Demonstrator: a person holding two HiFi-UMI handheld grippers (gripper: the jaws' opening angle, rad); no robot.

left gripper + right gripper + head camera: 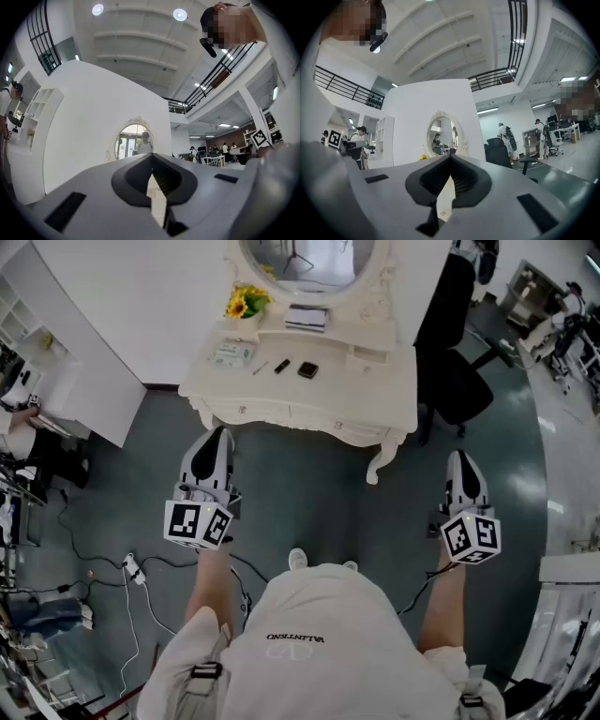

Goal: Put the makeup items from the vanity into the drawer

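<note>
Left claw [220, 432] well short of makeup items [307, 369]

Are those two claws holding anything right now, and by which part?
Nothing is held: the left gripper and right gripper are both shut, with nothing between them.

The vanity [361, 381] looks like glossy painted wood; the floor [309, 498] is smooth, faintly sheeny.
</note>
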